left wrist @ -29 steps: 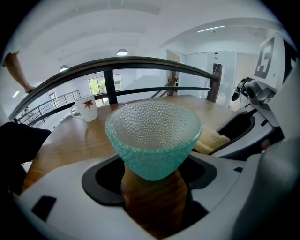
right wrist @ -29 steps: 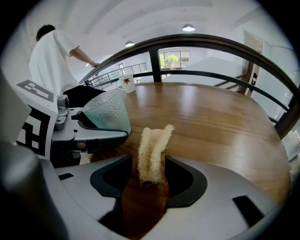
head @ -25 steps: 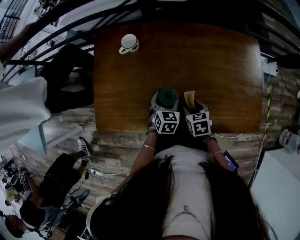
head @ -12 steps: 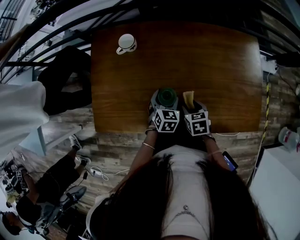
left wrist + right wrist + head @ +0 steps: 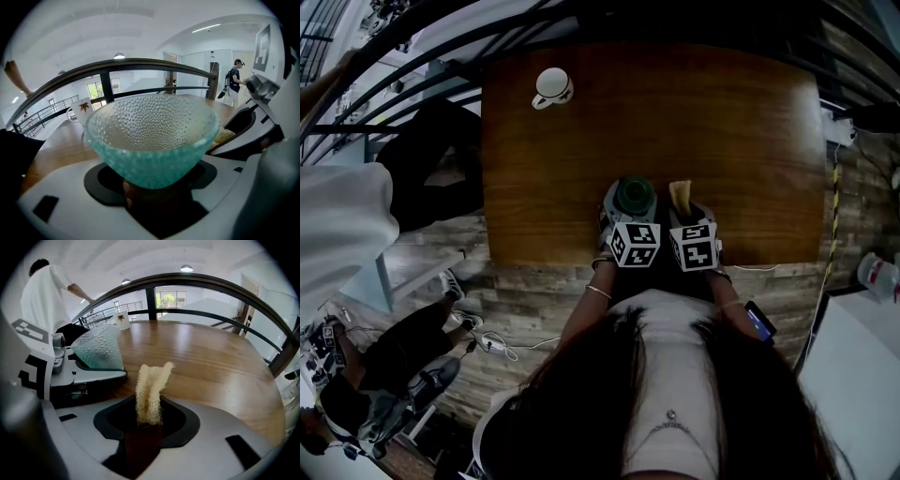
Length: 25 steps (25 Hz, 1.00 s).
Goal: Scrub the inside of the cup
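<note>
**Operator:** Currently, what is the condition of the left gripper [image 5: 151, 190]?

**Inspector:** Its jaws are clamped on the base of the teal dimpled glass cup [image 5: 152, 140]. The cup sits mouth-up over the near edge of the wooden table [image 5: 731, 141], and nothing shows inside it.

**Operator:** And the right gripper [image 5: 143, 430]?

**Inspector:** Its jaws have just been closing. A pale loofah strip [image 5: 150, 390] stands upright between them, pinched at its lower end, with the upper end bent over.

**Operator:** Where does the strip sit relative to the cup?

**Inspector:** It is just beside the cup on the cup's right, outside the rim and apart from the glass. The two grippers sit side by side.

**Operator:** What else is on the table?

**Inspector:** A white mug [image 5: 553, 86] stands at the far left corner, well apart from both grippers. A dark railing [image 5: 197, 282] runs behind the table.
</note>
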Tool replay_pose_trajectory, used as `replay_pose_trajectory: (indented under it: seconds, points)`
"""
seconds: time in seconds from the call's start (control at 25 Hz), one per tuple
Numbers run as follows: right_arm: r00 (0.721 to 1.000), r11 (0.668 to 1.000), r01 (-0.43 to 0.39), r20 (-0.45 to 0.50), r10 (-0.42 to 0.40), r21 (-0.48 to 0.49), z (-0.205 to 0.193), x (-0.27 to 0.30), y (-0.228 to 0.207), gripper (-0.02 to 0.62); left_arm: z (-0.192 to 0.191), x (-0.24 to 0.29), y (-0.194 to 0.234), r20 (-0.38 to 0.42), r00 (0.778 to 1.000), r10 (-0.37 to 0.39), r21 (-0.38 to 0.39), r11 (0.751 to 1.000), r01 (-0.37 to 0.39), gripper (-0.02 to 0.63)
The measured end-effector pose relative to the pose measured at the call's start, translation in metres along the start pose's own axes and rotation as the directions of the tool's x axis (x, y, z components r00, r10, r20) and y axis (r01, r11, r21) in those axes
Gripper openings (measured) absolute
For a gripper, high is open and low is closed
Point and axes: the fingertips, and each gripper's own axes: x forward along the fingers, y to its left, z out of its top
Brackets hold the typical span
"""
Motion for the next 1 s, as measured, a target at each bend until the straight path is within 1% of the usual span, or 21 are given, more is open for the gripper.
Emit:
replay_pose_trajectory:
  seconds: [0.28,0.48,0.6,0.84,1.0]
  points:
    - [1.000,1.000,0.019,0.002,-0.019,-0.007,-0.002,0.001,0.001,0.129,0.000,-0.002,0.002,0.002,1.000,-0.001,0.000,1.000,0.001,0.351]
    - [1.000,1.000,-0.003,-0.013,0.003,0.002,0.001,-0.002,0.006,0.118,0.000,-0.003,0.003,-0.004,1.000,-0.002,0.011,1.000,0.002,0.350]
    - [1.000,1.000,-0.008,-0.009,0.008,0.005,0.003,-0.002,0.006,0.106,0.000,-0.004,0.005,-0.009,1.000,-0.003,0.002,1.000,0.003,0.350]
    - [0.999,0.999,-0.034,0.007,0.034,-0.019,0.009,-0.007,0.014,0.096,0.000,-0.013,0.010,-0.015,1.000,-0.008,-0.005,1.000,0.008,0.348]
    - [0.999,0.999,-0.036,0.028,0.037,-0.039,0.012,-0.010,0.013,0.092,0.004,-0.019,0.011,-0.015,1.000,-0.006,0.000,1.000,0.006,0.348]
